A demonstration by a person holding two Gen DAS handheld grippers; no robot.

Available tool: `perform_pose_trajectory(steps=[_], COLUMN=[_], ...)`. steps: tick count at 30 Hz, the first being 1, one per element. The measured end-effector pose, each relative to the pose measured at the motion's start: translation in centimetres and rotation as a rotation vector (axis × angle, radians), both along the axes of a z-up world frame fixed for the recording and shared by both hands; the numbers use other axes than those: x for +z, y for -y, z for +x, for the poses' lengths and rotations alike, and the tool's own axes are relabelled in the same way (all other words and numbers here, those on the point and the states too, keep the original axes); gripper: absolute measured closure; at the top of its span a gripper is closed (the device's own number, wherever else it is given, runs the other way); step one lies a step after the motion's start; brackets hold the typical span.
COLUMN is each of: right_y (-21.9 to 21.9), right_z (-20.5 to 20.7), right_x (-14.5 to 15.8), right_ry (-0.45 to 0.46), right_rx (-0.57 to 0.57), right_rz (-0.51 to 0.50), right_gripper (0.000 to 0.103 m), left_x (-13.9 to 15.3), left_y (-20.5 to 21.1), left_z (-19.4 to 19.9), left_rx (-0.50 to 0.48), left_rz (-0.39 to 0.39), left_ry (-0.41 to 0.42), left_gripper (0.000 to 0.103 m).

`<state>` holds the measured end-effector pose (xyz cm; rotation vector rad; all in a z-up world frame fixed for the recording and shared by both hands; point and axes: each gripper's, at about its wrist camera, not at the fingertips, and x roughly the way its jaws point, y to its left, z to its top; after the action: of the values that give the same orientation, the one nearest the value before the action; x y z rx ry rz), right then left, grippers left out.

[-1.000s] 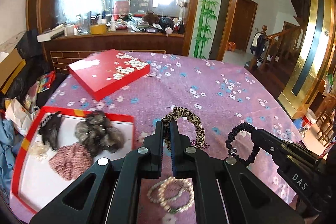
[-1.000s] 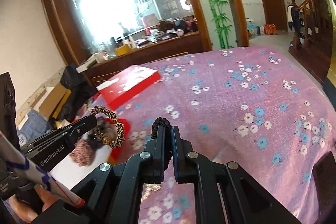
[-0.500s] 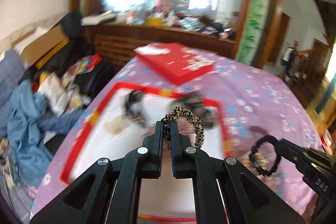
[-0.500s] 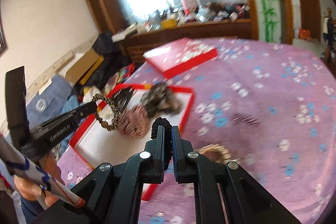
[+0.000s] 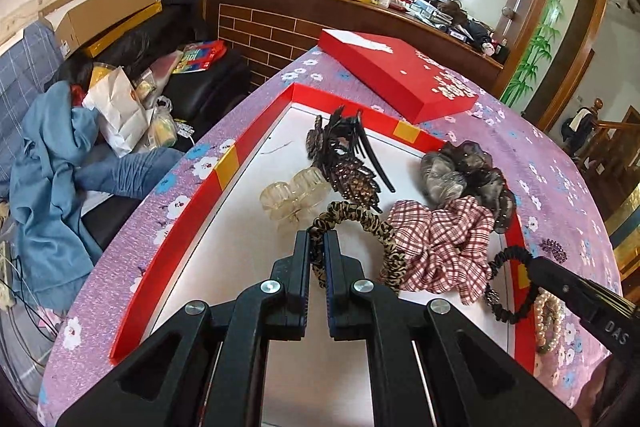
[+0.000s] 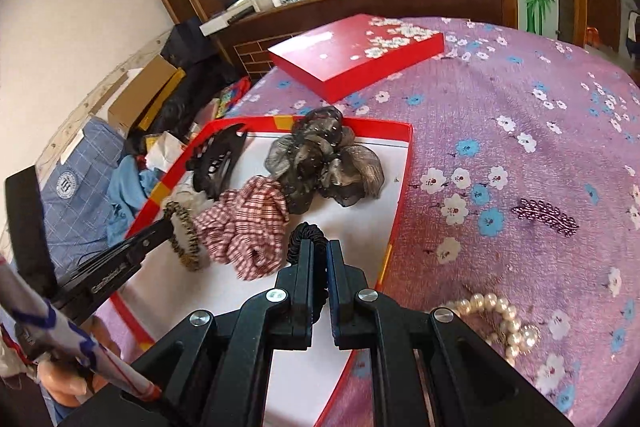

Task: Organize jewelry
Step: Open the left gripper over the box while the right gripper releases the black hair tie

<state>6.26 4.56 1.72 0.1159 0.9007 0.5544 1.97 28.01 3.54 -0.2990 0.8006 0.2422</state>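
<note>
Nearest the lens, the left tool (image 5: 318,247) is clamped on a leopard-print hair tie (image 5: 360,223), and over the last second it has swung from the open purple cloth to a spot above the white floor of the red tray (image 5: 256,143), low and close to the things already there. The right tool (image 6: 319,255) has made the same sweep and is pinched shut on a black coiled hair tie (image 6: 306,235), which now hangs over the tray's near right part, just beside the checked scrunchie (image 6: 244,223). Both carried pieces therefore look ready to be set down; letting go is probably the next step. Further in lie a clear claw clip (image 5: 292,197), a dark beaded clip (image 5: 344,163) and a grey gauze scrunchie (image 6: 324,163). Still outside the tray on the flowered worktop (image 6: 520,99) are a pearl bracelet (image 6: 500,319) and a small purple beaded clip (image 6: 546,217), so sorting is not finished. Beyond the tray sits the red lid (image 6: 352,51).
</note>
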Motion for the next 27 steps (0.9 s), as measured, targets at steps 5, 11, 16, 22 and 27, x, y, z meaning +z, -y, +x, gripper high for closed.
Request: perform_pose_trajectory(steps=[5,11,16,22,27], right_y=[-0.7,-0.2,1.7,8.4,13.3], right_z=[1.2,1.0,0.2,-0.5,-0.6], right_x=[-0.8,-0.3,1.3,3.0,2.3], right_ry=[-0.010,0.014,0.041,0.057,0.048], right_rx=[-0.019,-0.020,-0.037,-0.126,-0.236], right_rz=[-0.020,-0.029,0.014,0.069,0.073], right_gripper=[0.093,0.088,0.086,0.086,0.086], left_x=[-0.2,0.2,0.9,2.9,5.2], left_y=[0.0,0.3,0.4,1.8,5.7], left_z=[0.3,0.1,-0.5,-1.9,-3.0], left_rx=[0.006,0.010,0.015,-0.041,-0.202], left_rz=[0.009,0.019,0.030,0.037,0.011], left_ry=[-0.003,0.016,0.059,0.085,0.098], left_gripper=[0.097,0.064,0.063,0.063,0.063])
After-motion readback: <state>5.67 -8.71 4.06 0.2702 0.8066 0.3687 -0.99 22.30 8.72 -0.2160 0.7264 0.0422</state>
